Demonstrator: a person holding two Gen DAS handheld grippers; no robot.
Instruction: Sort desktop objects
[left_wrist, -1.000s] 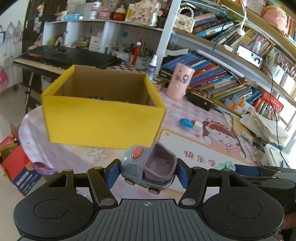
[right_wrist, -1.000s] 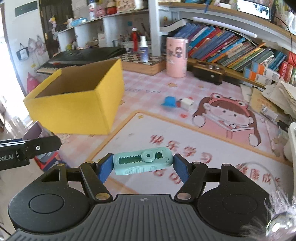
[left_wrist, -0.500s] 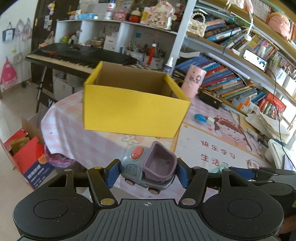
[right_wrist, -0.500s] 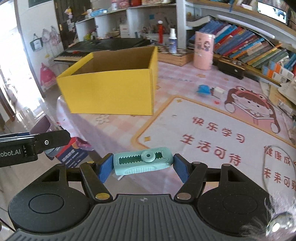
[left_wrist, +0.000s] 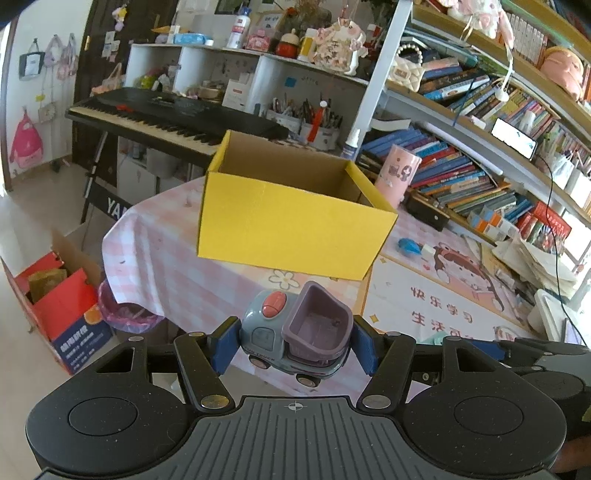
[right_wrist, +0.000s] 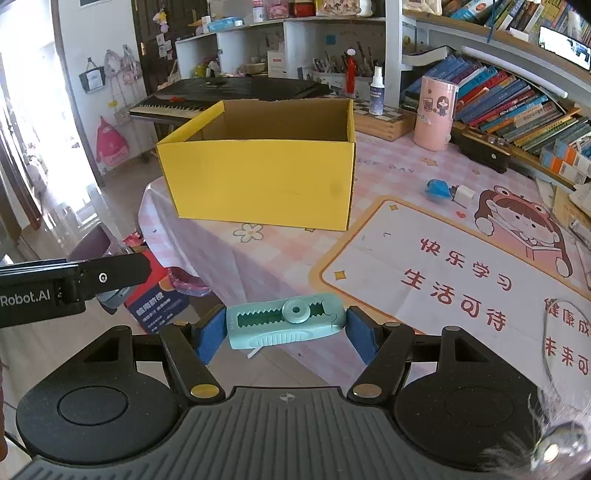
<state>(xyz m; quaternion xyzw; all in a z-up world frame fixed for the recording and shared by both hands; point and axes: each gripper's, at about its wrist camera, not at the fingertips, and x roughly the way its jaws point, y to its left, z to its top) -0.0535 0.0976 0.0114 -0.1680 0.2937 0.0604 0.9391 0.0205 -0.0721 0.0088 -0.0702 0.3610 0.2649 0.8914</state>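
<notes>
Home study room: crammed bookshelves (left_wrist: 480, 166), keyboard piano (left_wrist: 166, 122), cartoon desk mat (right_wrist: 461, 266).

Left gripper (left_wrist: 294, 346) fingers squeezed toy truck (left_wrist: 295, 338); right gripper (right_wrist: 286, 330) fingers squeezed green eraser (right_wrist: 286, 325), both held level.

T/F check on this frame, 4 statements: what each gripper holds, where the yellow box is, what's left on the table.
1. The left gripper is shut on a toy truck. True.
2. The right gripper is open. False: it is shut on a teal correction tape.
3. The yellow box stands on the table, open at the top. True.
4. The blue object lies inside the box. False: it lies on the table beside a small white block.
</notes>
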